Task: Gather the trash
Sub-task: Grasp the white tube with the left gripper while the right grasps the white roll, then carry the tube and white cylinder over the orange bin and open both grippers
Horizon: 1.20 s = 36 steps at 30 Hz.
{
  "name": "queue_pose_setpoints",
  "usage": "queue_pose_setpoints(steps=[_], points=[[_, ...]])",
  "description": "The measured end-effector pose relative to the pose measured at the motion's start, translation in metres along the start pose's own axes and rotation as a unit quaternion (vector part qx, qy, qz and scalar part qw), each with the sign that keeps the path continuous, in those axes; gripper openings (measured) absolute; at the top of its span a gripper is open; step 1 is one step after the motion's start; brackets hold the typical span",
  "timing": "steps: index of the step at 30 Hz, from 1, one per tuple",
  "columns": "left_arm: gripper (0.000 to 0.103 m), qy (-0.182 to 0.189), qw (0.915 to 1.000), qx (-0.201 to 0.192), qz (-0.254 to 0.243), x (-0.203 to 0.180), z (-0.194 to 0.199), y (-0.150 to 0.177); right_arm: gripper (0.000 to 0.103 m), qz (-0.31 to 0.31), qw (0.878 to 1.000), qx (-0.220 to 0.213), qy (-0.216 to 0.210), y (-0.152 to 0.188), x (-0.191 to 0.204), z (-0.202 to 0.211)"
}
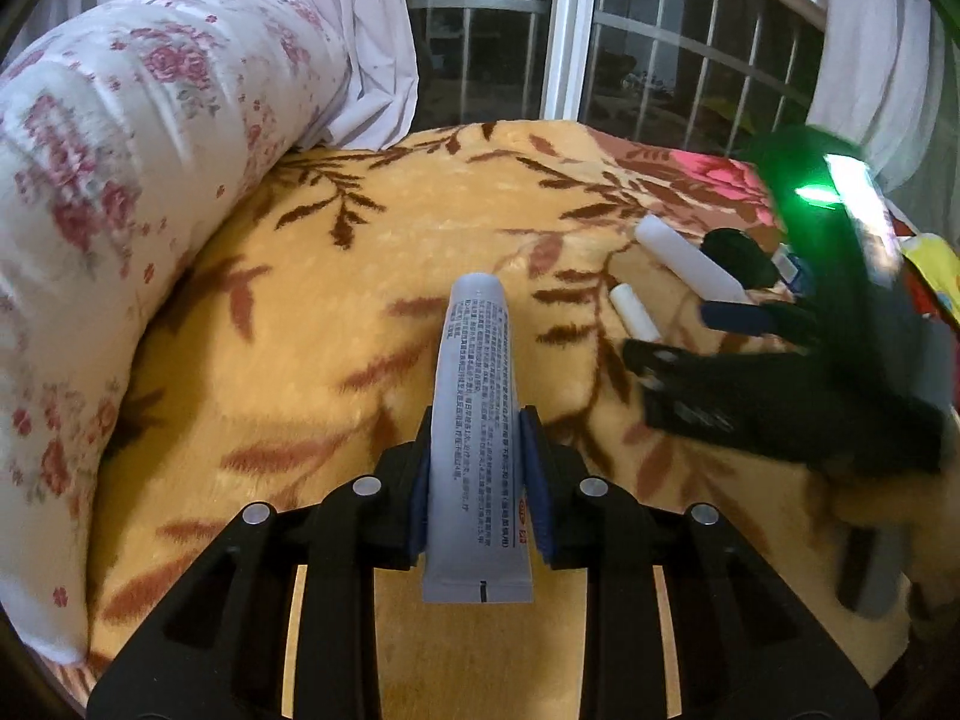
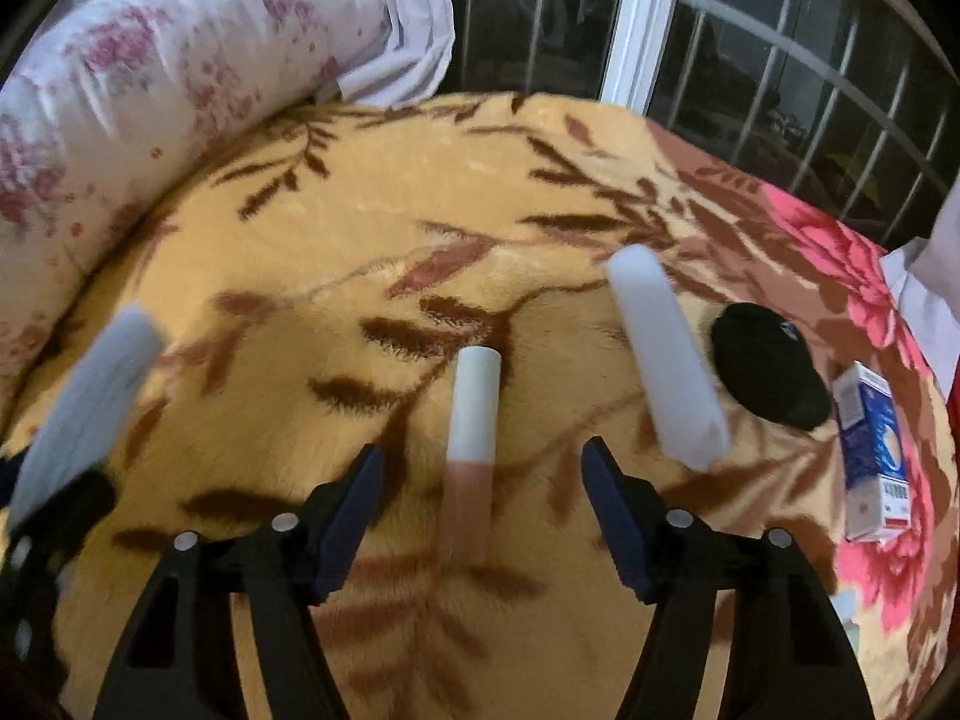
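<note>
Left gripper [image 1: 480, 468] pinches grey tube [image 1: 477, 420] above blanket [image 1: 360, 312]. Right gripper [image 2: 483, 504] spread, lip-gloss tube [image 2: 471, 444] between jaws (not touched yet). Left on blanket: white tube [image 2: 663, 360], black cap [image 2: 768, 375], blue-white carton [image 2: 873, 456].

we are logging a plush, fuzzy blanket [image 2: 372, 240]; a matt grey tube [image 1: 480, 420] looking like soft plastic with fine print; a smooth white-capped stick [image 2: 474, 420]; a glossy printed carton [image 2: 870, 456]; a floral cotton-like pillow [image 1: 120, 180]; matt black plastic gripper frames.
</note>
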<state>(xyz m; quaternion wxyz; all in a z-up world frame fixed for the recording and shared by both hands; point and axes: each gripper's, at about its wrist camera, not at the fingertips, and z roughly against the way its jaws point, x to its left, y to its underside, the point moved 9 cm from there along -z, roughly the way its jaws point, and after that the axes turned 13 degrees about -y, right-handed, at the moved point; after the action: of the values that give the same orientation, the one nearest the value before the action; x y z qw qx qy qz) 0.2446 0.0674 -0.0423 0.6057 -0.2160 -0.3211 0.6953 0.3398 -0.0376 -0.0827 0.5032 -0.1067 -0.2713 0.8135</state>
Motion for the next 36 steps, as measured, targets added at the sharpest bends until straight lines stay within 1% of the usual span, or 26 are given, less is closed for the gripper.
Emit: queue_pose_setpoints(steps=[1, 2, 4, 5, 6, 7, 12, 19, 23, 25, 29, 32, 36], points=[[0.026, 0.002, 1.0000, 0.000, 0.000, 0.001, 0.002, 0.002, 0.057, -0.002, 1.000, 0.011, 0.001, -0.001, -0.001, -0.008], [0.026, 0.003, 1.0000, 0.000, 0.001, 0.002, 0.003, 0.004, 0.053, -0.004, 1.000, 0.019, 0.000, -0.001, -0.001, -0.012], [0.026, 0.007, 1.0000, 0.002, 0.003, 0.004, 0.005, 0.008, 0.040, -0.014, 0.999, 0.039, -0.008, 0.000, -0.002, -0.023], [0.026, 0.008, 1.0000, 0.002, 0.004, 0.005, 0.006, 0.009, 0.035, -0.018, 0.999, 0.038, -0.013, -0.002, -0.002, -0.025], [0.026, 0.011, 0.9999, 0.003, 0.005, 0.006, 0.007, 0.011, 0.023, -0.018, 0.999, 0.035, -0.014, -0.003, -0.001, -0.023], [0.026, 0.013, 0.9999, 0.004, 0.006, 0.007, 0.008, 0.013, 0.017, -0.014, 0.999, 0.031, -0.010, -0.004, -0.001, -0.019], [0.026, 0.018, 0.9998, 0.006, 0.007, 0.005, 0.013, 0.021, 0.017, -0.004, 1.000, 0.017, -0.012, 0.000, 0.005, -0.003], [0.026, 0.020, 0.9998, 0.001, 0.002, -0.001, 0.028, 0.032, 0.017, -0.006, 1.000, -0.006, -0.025, 0.014, 0.011, 0.028], [0.026, 0.028, 0.9996, -0.007, -0.003, -0.005, 0.046, 0.041, 0.017, -0.006, 0.999, -0.029, -0.037, 0.028, 0.017, 0.058], [0.018, 0.033, 0.9994, -0.011, -0.007, -0.008, 0.057, 0.046, 0.017, -0.002, 0.998, -0.043, -0.039, 0.037, 0.021, 0.078], [0.018, 0.040, 0.9989, -0.016, -0.018, -0.013, 0.076, 0.057, 0.017, 0.002, 0.997, -0.064, -0.046, 0.054, 0.029, 0.110], [0.018, 0.039, 0.9989, -0.013, -0.023, -0.015, 0.080, 0.064, 0.017, 0.001, 0.997, -0.061, -0.046, 0.066, 0.030, 0.117], [0.018, 0.040, 0.9990, 0.003, -0.019, -0.014, 0.070, 0.073, 0.017, -0.003, 0.997, -0.058, -0.045, 0.075, 0.030, 0.117]])
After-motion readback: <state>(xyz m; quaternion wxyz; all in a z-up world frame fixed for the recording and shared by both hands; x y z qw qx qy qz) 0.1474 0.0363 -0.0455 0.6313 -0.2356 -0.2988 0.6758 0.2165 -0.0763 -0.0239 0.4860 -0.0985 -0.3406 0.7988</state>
